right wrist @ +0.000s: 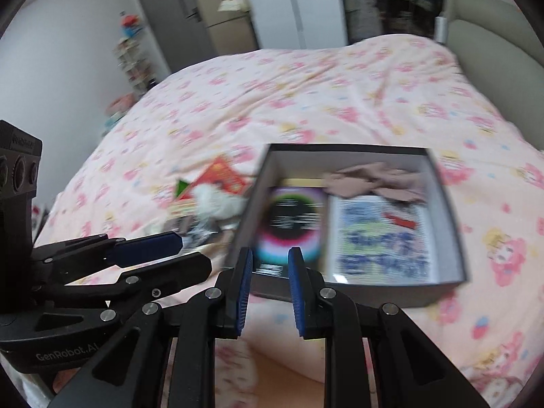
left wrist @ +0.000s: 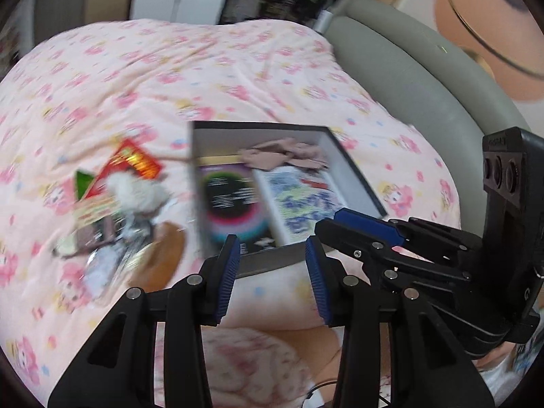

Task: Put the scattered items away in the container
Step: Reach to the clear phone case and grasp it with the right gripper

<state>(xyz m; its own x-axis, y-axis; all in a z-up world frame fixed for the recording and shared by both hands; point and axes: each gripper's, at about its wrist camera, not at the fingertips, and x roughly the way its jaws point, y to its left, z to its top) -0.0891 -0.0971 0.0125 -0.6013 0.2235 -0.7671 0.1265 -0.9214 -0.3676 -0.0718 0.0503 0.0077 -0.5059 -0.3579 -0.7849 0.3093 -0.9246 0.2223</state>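
Note:
A dark grey box with white inner walls lies on the bed. It holds a black card with a coloured ring, a blue-printed white packet and a beige cloth. Left of the box lies a blurred pile: a red packet, a white fluffy thing, a brown round item and silvery wrappers. My left gripper is open and empty, above the box's near edge. Beside it, my right gripper stands narrowly open, also empty.
The bed is covered by a pink cartoon-print bedspread. A grey padded headboard borders it on the right. Wardrobe doors and a cluttered shelf stand beyond the bed. Pink patterned cloth lies below the grippers.

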